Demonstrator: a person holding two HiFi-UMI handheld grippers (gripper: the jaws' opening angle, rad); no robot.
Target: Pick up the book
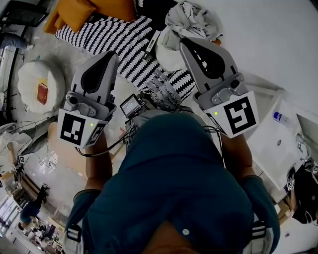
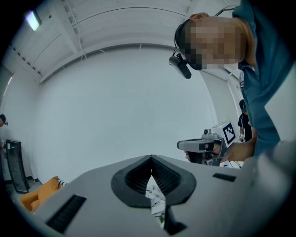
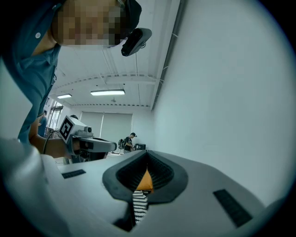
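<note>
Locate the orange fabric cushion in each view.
Head view: orange fabric cushion at the top left, above the black-and-white striped blanket.
Left gripper view: cushion at the lower left edge.
Right gripper view: cushion low centre, stripes beneath it.
Shared landmark: the striped blanket bordering it.

Too small to identify as a book: small red rectangular item (image 1: 42,93) on round white cushion (image 1: 30,74), at 9 o'clock. At 11 o'clock, orange fabric cushion (image 1: 74,12) cut off by the top edge. Black-and-white striped cloth (image 1: 124,39) partly hidden behind left hand-held gripper (image 1: 110,54).
</note>
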